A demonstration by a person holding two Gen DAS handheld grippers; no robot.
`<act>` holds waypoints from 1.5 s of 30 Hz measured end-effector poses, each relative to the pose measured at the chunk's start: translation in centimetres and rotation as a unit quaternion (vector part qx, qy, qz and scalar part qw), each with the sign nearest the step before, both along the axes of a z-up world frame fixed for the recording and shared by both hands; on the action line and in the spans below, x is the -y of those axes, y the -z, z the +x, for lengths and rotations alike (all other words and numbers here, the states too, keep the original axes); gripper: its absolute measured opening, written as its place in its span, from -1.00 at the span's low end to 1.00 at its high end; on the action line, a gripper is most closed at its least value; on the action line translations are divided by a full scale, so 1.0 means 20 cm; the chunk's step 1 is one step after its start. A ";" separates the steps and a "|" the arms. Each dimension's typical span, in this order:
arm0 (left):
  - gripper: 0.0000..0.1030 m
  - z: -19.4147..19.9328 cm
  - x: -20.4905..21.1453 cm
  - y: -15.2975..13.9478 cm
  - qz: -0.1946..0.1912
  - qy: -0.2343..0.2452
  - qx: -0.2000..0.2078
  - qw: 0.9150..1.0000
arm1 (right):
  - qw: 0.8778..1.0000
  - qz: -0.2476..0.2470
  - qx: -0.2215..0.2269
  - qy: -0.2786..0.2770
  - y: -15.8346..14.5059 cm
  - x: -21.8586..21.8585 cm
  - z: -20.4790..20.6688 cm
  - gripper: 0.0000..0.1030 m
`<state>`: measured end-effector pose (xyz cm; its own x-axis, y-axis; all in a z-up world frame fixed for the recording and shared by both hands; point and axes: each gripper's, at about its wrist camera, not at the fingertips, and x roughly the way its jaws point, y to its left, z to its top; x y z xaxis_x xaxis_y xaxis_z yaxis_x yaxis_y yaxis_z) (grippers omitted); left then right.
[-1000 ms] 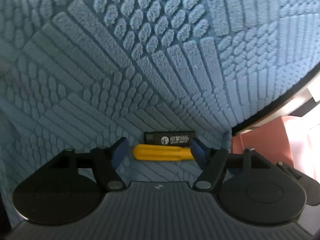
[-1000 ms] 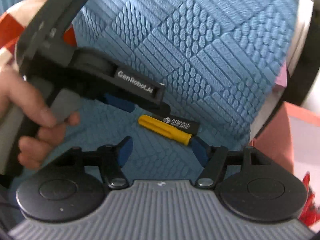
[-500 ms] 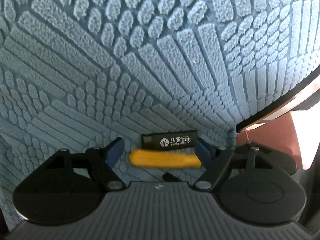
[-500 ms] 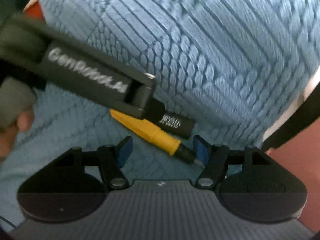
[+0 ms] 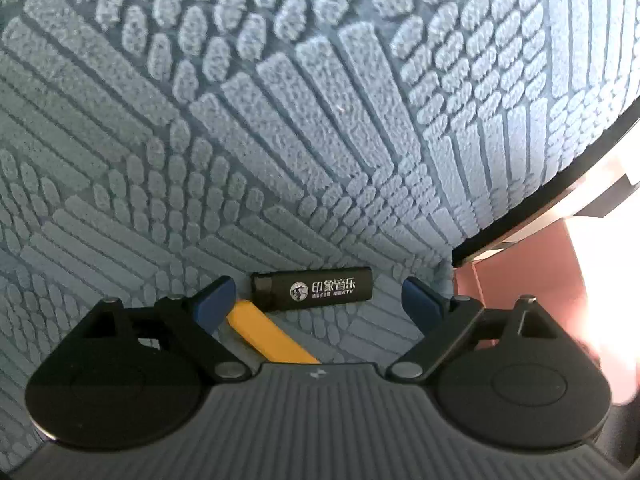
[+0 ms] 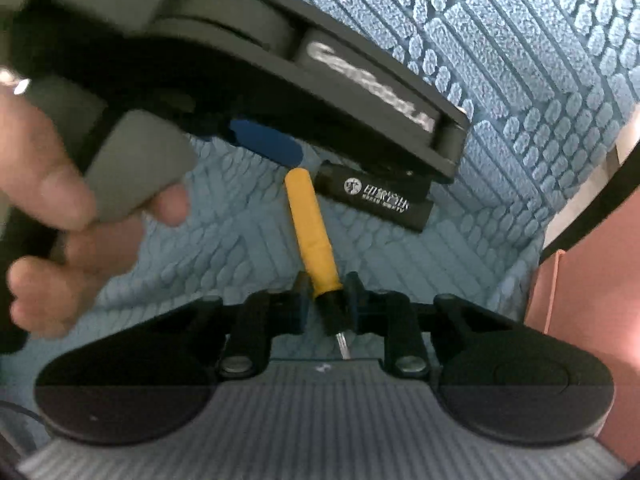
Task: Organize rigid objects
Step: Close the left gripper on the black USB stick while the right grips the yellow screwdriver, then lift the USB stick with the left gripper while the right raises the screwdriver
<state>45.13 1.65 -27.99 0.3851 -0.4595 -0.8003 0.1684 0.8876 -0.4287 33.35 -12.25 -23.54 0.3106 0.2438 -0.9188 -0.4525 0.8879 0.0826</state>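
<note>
Your right gripper (image 6: 325, 300) has just closed its fingers on the yellow-handled screwdriver (image 6: 310, 224), pinching it at the black collar where the handle meets the metal shaft; the handle points away from you across the blue textured mat (image 6: 500, 80), its far tip just beside the black lighter (image 6: 376, 196). Your left gripper (image 5: 316, 296) has just been opening and now stands wide, holding nothing. The lighter (image 5: 312, 288) lies flat on the mat between its blue fingers (image 5: 214, 298) without touching either pad, and the screwdriver handle (image 5: 268, 334) runs diagonally below it.

By the look of it, the sorting is at an early stage: one tool is gripped but not visibly lifted clear, and the lighter is untouched on the mat. Both items still need carrying to wherever they belong; a pink container (image 6: 580, 300) sits past the mat's edge on the right, possibly the destination.

The right wrist view shows what the left cannot: the pinch on the collar, the bare shaft running back toward the camera, your left hand (image 6: 60, 200) on its gripper's handle, and that gripper's body hanging over the lighter. The left wrist view gives the clean look at the lighter's white printed logo and at how much room its own open fingers leave on each side.
</note>
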 end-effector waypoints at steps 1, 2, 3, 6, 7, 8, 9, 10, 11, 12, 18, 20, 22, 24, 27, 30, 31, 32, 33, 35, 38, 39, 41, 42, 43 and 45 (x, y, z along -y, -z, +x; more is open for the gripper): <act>0.80 0.00 0.01 0.01 0.001 -0.004 0.000 1.000 | 1.000 0.000 0.001 0.001 0.00 0.00 -0.02 -0.57; 0.80 -0.02 0.01 0.01 0.002 -0.006 -0.002 1.000 | 1.000 -0.001 0.000 0.003 0.00 0.00 -0.04 -0.57; 0.80 -0.02 0.04 0.02 0.003 -0.006 -0.004 1.000 | 1.000 -0.001 0.000 0.003 0.00 0.00 -0.06 -0.57; 0.80 -0.02 0.10 0.05 0.025 -0.004 0.004 1.000 | 1.000 0.004 -0.004 0.012 -0.01 0.04 -0.11 -0.58; 0.83 -0.03 0.13 0.05 0.032 -0.003 0.006 0.999 | 1.000 0.007 -0.007 0.016 -0.01 0.05 -0.13 -0.58; 0.84 -0.04 0.15 0.05 0.041 -0.002 0.015 0.999 | 1.000 0.009 -0.009 0.018 -0.01 0.08 -0.15 -0.58; 0.84 -0.05 0.18 0.05 0.056 0.003 0.024 0.998 | 1.000 0.007 -0.007 0.022 -0.01 0.08 -0.17 -0.58; 0.84 -0.04 0.23 0.07 0.068 0.005 0.030 0.997 | 1.000 0.004 -0.003 0.022 -0.02 0.09 -0.20 -0.58; 0.84 -0.05 0.24 0.07 0.074 0.005 0.035 0.997 | 1.000 0.001 -0.004 0.022 -0.02 0.09 -0.20 -0.58; 0.84 -0.04 0.26 0.07 0.080 0.007 0.038 0.996 | 1.000 0.002 -0.005 0.024 -0.01 0.09 -0.16 -0.58; 0.77 -0.12 0.38 0.06 0.130 0.029 0.065 0.989 | 0.999 0.009 -0.014 0.034 -0.02 0.13 -0.14 -0.58; 0.61 -0.15 0.45 0.08 0.166 0.043 0.083 0.982 | 0.999 0.010 -0.016 0.035 -0.02 0.13 -0.15 -0.58; 0.41 -0.17 0.48 0.09 0.174 0.044 0.091 0.980 | 0.999 0.009 -0.016 0.035 -0.01 0.14 -0.15 -0.58; 0.12 -0.19 0.48 0.07 0.175 0.033 0.091 0.980 | 0.999 0.007 -0.013 0.033 -0.01 0.14 -0.17 -0.58; -0.15 -0.20 0.46 0.06 0.157 0.024 0.081 0.984 | 0.999 0.005 -0.008 0.034 0.01 0.15 -0.19 -0.58; -0.26 -0.21 0.42 0.06 0.139 0.016 0.072 0.988 | 0.999 0.003 -0.008 0.041 0.03 0.16 -0.22 -0.58; -0.25 -0.22 0.41 0.06 0.132 0.013 0.071 0.989 | 0.999 0.003 -0.009 0.045 0.03 0.16 -0.24 -0.58; -0.25 -0.22 0.39 0.06 0.126 0.011 0.070 0.989 | 0.999 0.003 -0.011 0.047 0.03 0.16 -0.26 -0.58; -0.22 -0.23 0.38 0.06 0.118 0.007 0.069 0.991 | 0.999 0.002 -0.012 0.048 0.03 0.16 -0.28 -0.58; -0.04 -0.23 0.34 0.05 0.097 -0.003 0.067 0.993 | 0.999 -0.001 -0.011 0.051 0.05 0.16 -0.30 -0.58; 0.77 -0.25 0.30 0.03 0.081 -0.024 0.069 0.994 | 0.998 -0.004 -0.009 0.056 0.05 0.16 -0.34 -0.58; 0.83 -0.26 0.30 0.02 0.080 -0.030 0.078 0.993 | 0.998 -0.004 -0.008 0.059 0.05 0.16 -0.35 -0.58; 0.90 -0.26 0.30 0.01 0.078 -0.033 0.082 0.993 | 0.998 -0.007 -0.006 0.062 0.05 0.16 -0.34 -0.58; 0.90 -0.27 0.31 0.02 0.079 -0.031 0.081 0.993 | 0.998 -0.008 -0.005 0.064 0.04 0.16 -0.34 -0.58; 0.90 -0.27 0.33 0.04 0.080 -0.027 0.083 0.993 | 0.998 -0.008 -0.004 0.066 0.04 0.16 -0.34 -0.58; 0.90 -0.26 0.36 0.10 0.094 -0.015 0.098 0.991 | 0.998 -0.005 -0.003 0.070 0.03 0.16 -0.34 -0.58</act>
